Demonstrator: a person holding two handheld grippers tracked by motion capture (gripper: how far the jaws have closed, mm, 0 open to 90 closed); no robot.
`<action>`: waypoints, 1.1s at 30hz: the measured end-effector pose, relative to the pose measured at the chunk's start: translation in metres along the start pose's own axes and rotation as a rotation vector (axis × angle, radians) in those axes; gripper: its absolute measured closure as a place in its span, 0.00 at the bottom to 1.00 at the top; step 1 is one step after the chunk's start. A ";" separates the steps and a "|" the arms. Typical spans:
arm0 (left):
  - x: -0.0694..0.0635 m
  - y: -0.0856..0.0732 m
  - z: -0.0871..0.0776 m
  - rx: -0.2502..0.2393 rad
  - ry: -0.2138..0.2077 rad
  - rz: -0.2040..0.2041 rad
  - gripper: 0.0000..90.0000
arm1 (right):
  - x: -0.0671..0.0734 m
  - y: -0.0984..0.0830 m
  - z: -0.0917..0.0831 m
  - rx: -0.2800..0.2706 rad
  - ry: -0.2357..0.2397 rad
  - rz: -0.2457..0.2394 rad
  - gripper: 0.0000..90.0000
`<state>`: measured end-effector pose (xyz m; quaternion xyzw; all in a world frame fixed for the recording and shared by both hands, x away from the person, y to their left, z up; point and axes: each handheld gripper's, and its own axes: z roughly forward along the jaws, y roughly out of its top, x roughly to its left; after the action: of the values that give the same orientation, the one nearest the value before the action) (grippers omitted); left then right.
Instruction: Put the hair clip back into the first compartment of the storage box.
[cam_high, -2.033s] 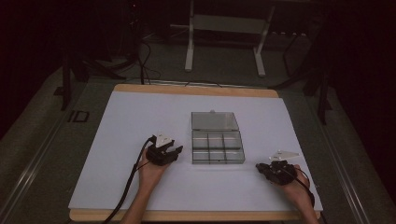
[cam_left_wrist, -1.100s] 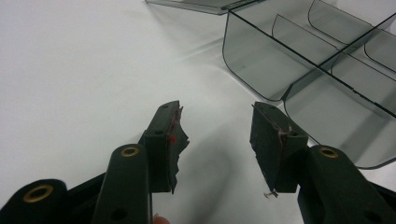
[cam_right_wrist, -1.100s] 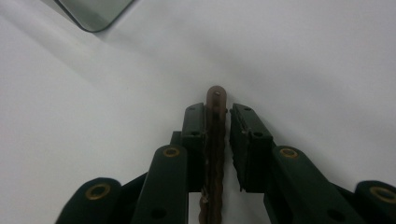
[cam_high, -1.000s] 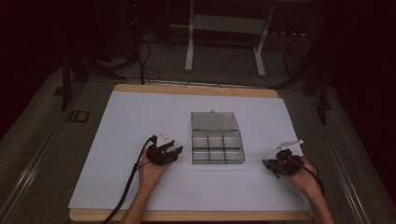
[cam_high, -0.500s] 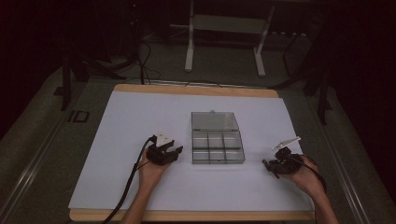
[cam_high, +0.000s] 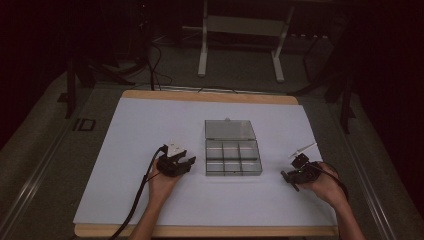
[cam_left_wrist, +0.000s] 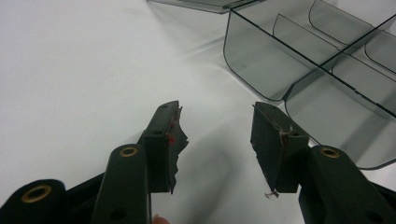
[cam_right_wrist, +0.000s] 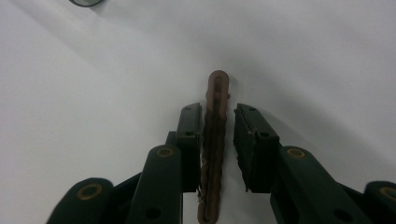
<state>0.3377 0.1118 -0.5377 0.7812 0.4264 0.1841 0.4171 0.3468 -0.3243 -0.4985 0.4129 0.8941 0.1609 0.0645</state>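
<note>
A clear grey compartment box (cam_high: 233, 160) stands mid-table with its lid (cam_high: 229, 129) laid open behind it. My left gripper (cam_high: 187, 162) rests just left of the box, open, with nothing between its jaws (cam_left_wrist: 217, 116); the box's near corner (cam_left_wrist: 327, 70) is close ahead on the right. My right gripper (cam_high: 289, 181) is low over the white mat, right of the box. A thin brown elongated loop (cam_right_wrist: 217, 88) lies on the mat between its jaws (cam_right_wrist: 218, 112). The jaws have just been closing; the left pad (cam_right_wrist: 190, 140) touches the loop, and a narrow gap remains at the other pad.
The white mat (cam_high: 150, 125) covers a wooden table (cam_high: 210, 96). A black cable (cam_high: 137, 200) trails from the left gripper to the front edge. Metal stand legs (cam_high: 202, 50) and dark floor lie beyond the far edge.
The right gripper shifted slightly right and away from the front edge, then held. The left gripper and the box have not moved.
</note>
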 end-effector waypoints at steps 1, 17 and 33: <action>0.000 0.000 0.000 0.000 0.001 0.000 0.59 | 0.000 0.001 0.000 0.008 -0.002 -0.002 0.81; -0.001 0.000 0.001 0.006 0.003 0.005 0.59 | 0.010 0.016 0.004 0.116 -0.053 -0.054 0.84; -0.002 0.001 0.002 0.019 0.010 0.017 0.59 | 0.008 0.020 0.004 0.147 -0.028 -0.071 0.90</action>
<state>0.3382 0.1089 -0.5382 0.7876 0.4237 0.1877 0.4060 0.3571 -0.3047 -0.4949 0.3869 0.9166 0.0866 0.0522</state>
